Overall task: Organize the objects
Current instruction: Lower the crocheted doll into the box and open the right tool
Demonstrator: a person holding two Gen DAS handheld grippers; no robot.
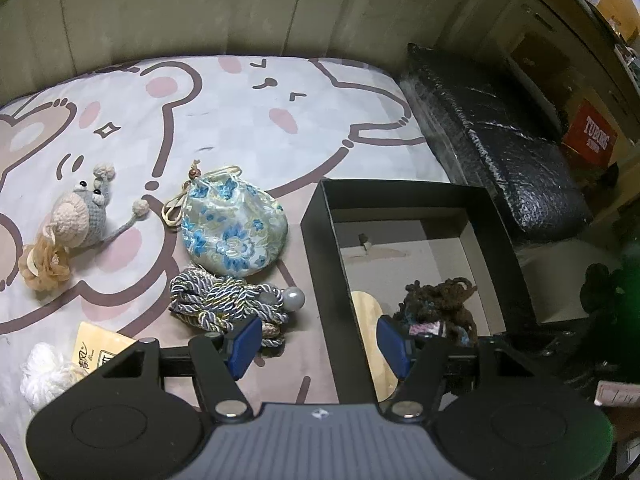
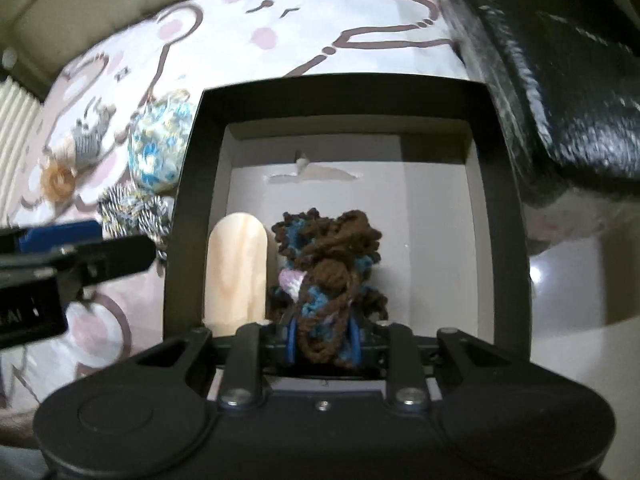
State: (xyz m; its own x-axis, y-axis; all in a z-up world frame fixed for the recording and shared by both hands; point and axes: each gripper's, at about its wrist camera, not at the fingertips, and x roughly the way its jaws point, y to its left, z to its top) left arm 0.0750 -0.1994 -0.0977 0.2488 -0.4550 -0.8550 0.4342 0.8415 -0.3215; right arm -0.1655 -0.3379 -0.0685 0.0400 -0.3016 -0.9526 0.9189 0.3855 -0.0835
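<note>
The right gripper (image 2: 323, 340) has its jaws clamped on the brown-and-blue crochet piece (image 2: 330, 264) low inside the black box (image 2: 344, 94), beside a wooden piece (image 2: 236, 272), likely to pack it there. The left gripper (image 1: 318, 344) hangs with jaws apart and empty over the bed (image 1: 248, 120), near the twisted cord (image 1: 224, 300).

Black box (image 1: 320, 248) with a pale grey inside just ahead of the left gripper's blue pads (image 1: 244, 344). Brown, blue and pink yarn doll (image 2: 328, 264) between the right jaws, light wood piece (image 2: 236, 272) to its left. Beyond: blue-flowered pouch (image 1: 234, 232), grey-and-cream twisted cord (image 1: 216, 300).
</note>
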